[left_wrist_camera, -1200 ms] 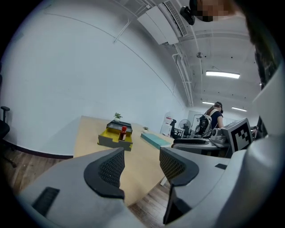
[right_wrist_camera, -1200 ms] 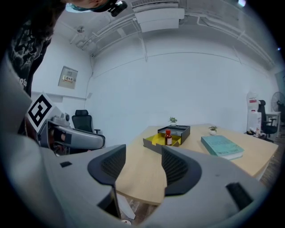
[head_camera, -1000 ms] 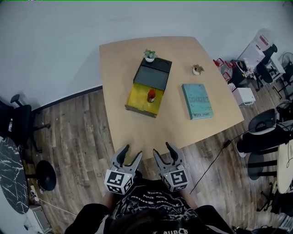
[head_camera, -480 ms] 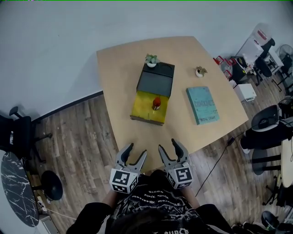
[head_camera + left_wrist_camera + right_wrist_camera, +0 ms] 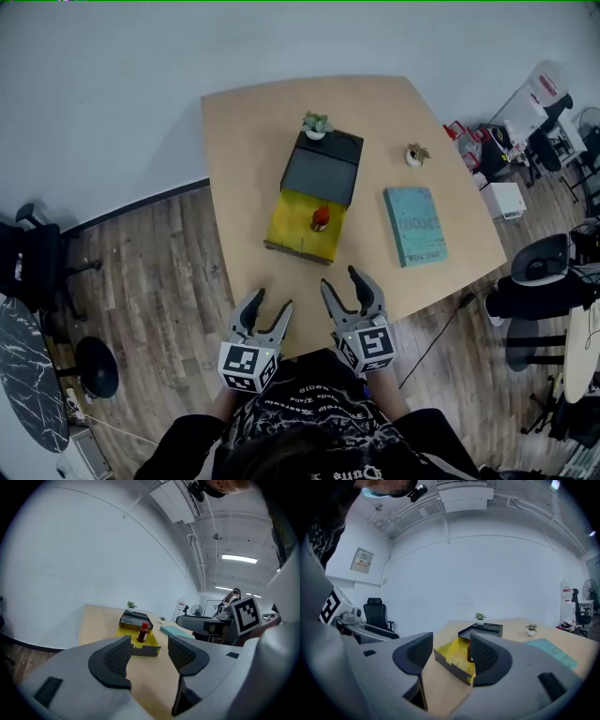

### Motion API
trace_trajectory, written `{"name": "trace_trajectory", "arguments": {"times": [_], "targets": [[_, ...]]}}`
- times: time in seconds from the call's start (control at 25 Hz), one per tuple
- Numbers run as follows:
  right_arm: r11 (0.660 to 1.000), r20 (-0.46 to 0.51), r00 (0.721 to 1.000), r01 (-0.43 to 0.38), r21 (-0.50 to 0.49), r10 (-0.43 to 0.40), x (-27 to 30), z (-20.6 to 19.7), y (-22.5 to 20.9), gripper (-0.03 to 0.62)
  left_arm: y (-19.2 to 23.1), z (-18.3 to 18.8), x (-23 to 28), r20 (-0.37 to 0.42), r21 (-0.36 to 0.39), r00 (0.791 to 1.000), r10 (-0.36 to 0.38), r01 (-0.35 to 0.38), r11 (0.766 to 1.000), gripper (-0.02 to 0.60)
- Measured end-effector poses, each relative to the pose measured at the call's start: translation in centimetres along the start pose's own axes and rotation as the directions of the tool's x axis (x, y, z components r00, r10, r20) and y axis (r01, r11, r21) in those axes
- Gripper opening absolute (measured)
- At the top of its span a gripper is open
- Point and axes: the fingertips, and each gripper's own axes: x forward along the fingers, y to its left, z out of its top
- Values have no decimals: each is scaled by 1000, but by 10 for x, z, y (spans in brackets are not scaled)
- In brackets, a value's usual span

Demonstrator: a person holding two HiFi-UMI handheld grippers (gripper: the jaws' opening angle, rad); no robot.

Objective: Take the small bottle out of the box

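Note:
A small dark bottle with a red cap (image 5: 320, 219) stands upright in the yellow-lined open box (image 5: 292, 228) in the middle of the wooden table (image 5: 244, 159). The box's black lid (image 5: 323, 169) lies behind it. In the left gripper view the bottle (image 5: 142, 632) stands in the box (image 5: 124, 631), far ahead. My left gripper (image 5: 266, 313) and right gripper (image 5: 343, 288) hover open and empty at the table's near edge, well short of the box. In the right gripper view the box (image 5: 454, 656) shows between the jaws, with the bottle mostly hidden behind the right one.
A teal book (image 5: 413, 225) lies right of the box. Two small potted plants (image 5: 317, 124) (image 5: 415, 155) stand at the back. Office chairs (image 5: 534, 281) and clutter stand right of the table, a black chair (image 5: 33, 262) to the left.
Both grippers have shifted a little over the table's near edge, the right one further forward. The head view has swung slightly. The bottle and box have not moved.

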Motion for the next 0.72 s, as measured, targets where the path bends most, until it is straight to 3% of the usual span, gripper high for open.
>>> {"name": "trace_trajectory", "arguments": {"times": [0.4,0.72], "targets": [[999,-5,999,-45,5,45,66,12,-46,247,11,14,18,17,-5,998,67,-67,998,252],[992,-106,990,-102,-80,93,129,-17,-71,247,30,15,18,9,-35,986,166,-166,986,252]]}}
